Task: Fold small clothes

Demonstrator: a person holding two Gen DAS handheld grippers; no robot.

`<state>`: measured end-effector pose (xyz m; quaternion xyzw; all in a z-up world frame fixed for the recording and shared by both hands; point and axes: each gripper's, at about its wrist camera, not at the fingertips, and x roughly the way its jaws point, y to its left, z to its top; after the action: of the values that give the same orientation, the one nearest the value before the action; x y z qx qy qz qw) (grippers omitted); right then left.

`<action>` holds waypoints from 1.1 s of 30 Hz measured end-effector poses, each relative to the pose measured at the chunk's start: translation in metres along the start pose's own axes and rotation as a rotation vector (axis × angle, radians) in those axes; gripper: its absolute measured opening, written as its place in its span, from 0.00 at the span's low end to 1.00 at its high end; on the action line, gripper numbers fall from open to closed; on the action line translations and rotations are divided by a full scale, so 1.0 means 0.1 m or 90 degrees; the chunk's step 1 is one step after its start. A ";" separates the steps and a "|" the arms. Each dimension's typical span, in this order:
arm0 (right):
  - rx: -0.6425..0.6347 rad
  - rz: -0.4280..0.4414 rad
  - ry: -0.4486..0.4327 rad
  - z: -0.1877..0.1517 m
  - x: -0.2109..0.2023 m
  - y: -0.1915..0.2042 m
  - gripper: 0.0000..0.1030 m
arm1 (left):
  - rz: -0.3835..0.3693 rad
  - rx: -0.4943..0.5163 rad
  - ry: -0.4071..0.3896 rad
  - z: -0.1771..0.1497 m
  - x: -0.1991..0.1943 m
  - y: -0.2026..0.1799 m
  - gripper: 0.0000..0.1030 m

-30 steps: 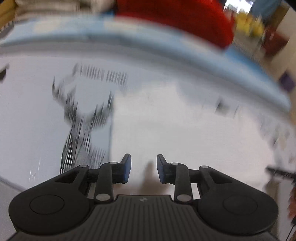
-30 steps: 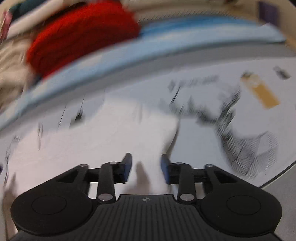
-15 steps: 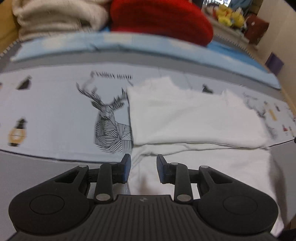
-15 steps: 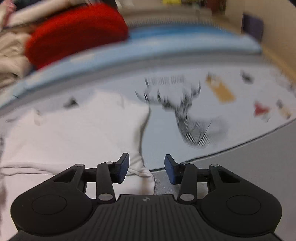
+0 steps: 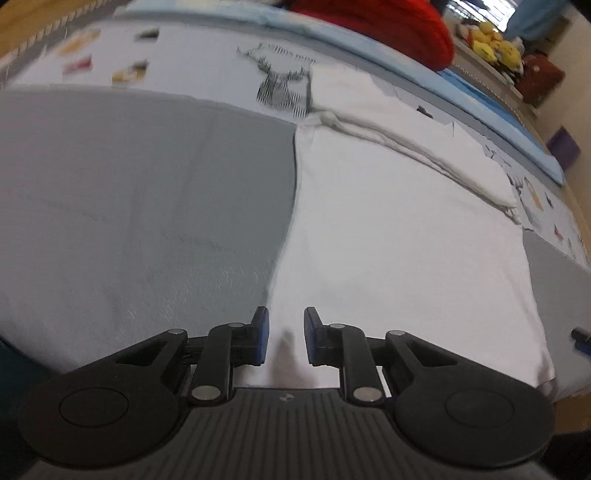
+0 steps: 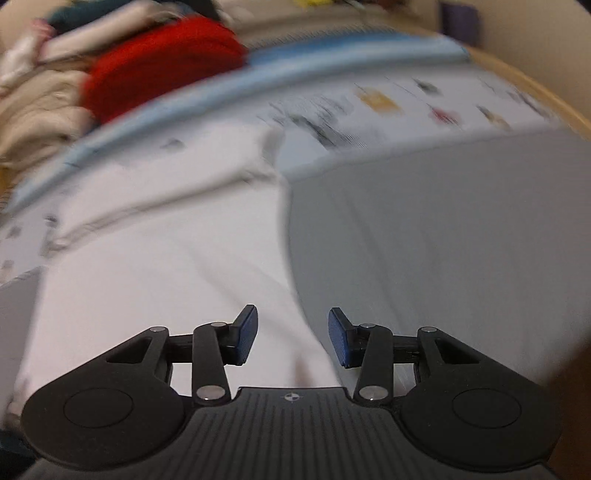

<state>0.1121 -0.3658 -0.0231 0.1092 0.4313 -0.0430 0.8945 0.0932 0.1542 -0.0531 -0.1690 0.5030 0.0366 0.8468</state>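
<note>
A white garment [image 5: 399, 229] lies flat on a bed cover [image 5: 140, 206] that is grey in its near part and pale with small printed pictures farther away. The far part of the garment is folded back over itself, so a thick rolled edge [image 5: 406, 144] runs across it near the border between the grey and the printed part.

In the left wrist view, the left gripper [image 5: 286, 334] hangs over the near left corner of the garment. Its blue pads [image 5: 261, 336] stand a little apart with nothing between them — the white cloth shows through the gap below. The left side edge of the garment runs from just beside the left pad away toward a printed deer head [image 5: 280, 86].

In the right wrist view, which is blurred, the right gripper [image 6: 293, 334] is over the near right corner of the garment [image 6: 155, 273]. Its jaws stand wider apart and hold nothing; the right side edge of the cloth passes between them, with grey cover [image 6: 424, 236] under the right pad.

Behind the cover lie a light blue band [image 5: 424, 79], a red knitted thing [image 5: 380, 22] and some beige cloth [image 6: 33, 110].
</note>
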 end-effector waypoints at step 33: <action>0.005 0.007 0.148 -0.21 0.25 -0.09 0.22 | 0.005 0.057 0.019 -0.15 0.00 0.19 0.06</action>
<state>0.1100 -0.3696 -0.0573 0.1194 0.5311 -0.0268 0.8384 0.0760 0.1676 -0.0641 -0.1295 0.5173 0.0152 0.8458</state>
